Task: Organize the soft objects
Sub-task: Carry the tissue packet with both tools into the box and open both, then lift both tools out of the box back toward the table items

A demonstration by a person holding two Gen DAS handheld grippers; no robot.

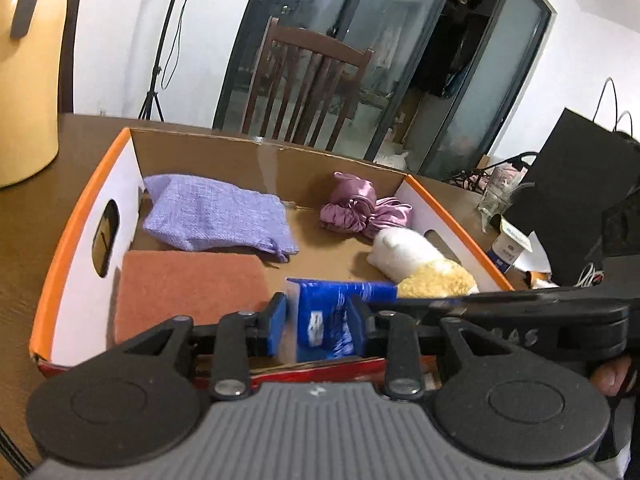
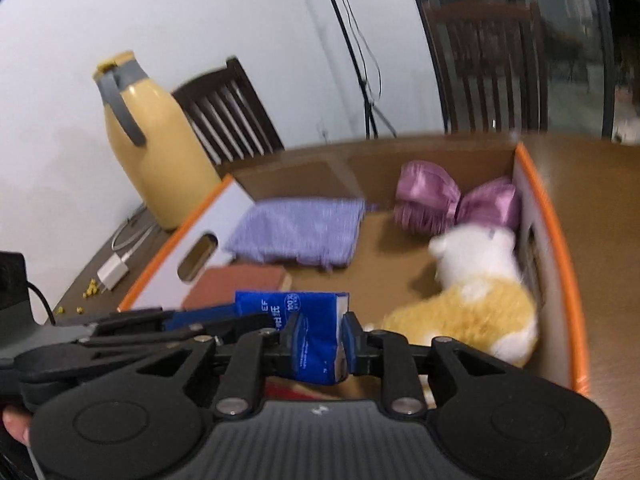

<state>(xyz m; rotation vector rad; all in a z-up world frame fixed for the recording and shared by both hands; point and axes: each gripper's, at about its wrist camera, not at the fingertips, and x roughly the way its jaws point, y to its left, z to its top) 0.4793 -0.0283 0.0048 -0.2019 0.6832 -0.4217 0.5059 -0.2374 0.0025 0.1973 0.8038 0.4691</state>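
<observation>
Two grippers share one item: a blue tissue pack [image 1: 336,316], soft-sided, held at the lower centre of both wrist views, just above the near wall of a cardboard box [image 1: 80,216].

Left gripper [image 1: 318,322]: blue pads stand either side of the pack. The right-hand pad presses its side; a sliver of gap shows at the left-hand pad, so full clamping is uncertain.

Right gripper [image 2: 318,342]: closed on the pack's other end, pads pinching it narrow.

Orientation: the long axis appears to run level, left to right across the frame, spanning from one gripper to the other. One hold at each end probably keeps the limp pack from sagging while it is carried to the box.

Box contents, outward from the pack:
- rust-coloured cloth [image 1: 188,284], flat, lower left.
- lilac woven pouch [image 1: 216,216], upper left of the floor.
- yellow-and-white plush toy [image 1: 420,268], against the right wall.
- pink satin bundle [image 1: 360,208], far right corner.

Bare floor lies mid-box, a likely resting place.

Surroundings: cream jug [image 2: 156,152] on the counter [image 1: 24,232], left of the box.
</observation>
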